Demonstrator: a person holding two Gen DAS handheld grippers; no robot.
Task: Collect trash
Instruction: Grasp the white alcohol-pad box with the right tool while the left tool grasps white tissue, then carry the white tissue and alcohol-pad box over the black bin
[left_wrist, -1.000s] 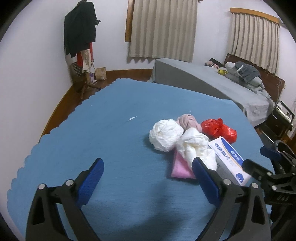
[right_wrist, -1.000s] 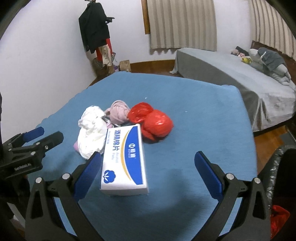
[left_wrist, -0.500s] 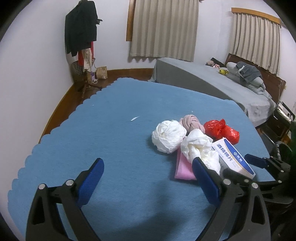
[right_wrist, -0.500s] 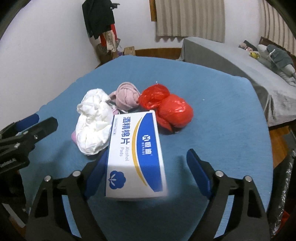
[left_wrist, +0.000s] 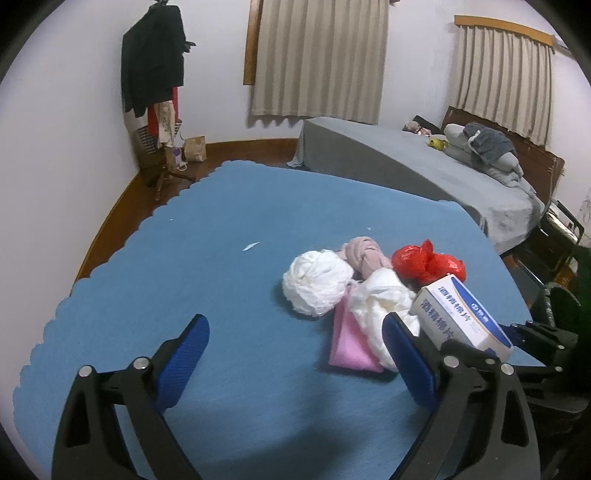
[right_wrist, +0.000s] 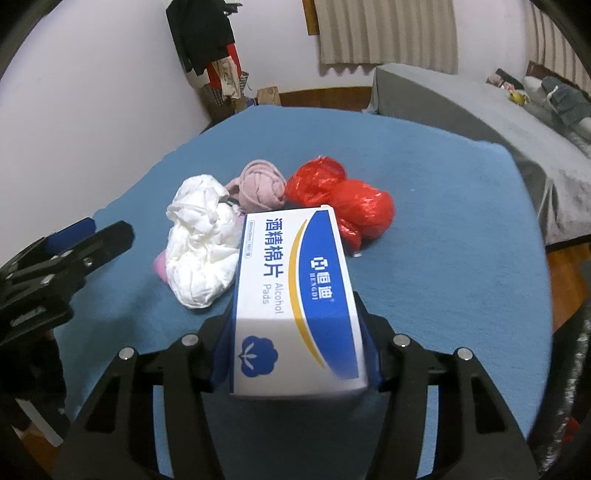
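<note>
Right gripper (right_wrist: 295, 354) clamps the box (right_wrist: 295, 295); its jaws have just been closing onto it.

The box sits between the blue pads at the near edge of the blue cloth (left_wrist: 221, 258), beside a white wad (right_wrist: 199, 243), a pink bundle (right_wrist: 260, 184) and a red bag (right_wrist: 343, 203). The left gripper (left_wrist: 295, 354) hovers over bare cloth, fingers wide and empty.
</note>
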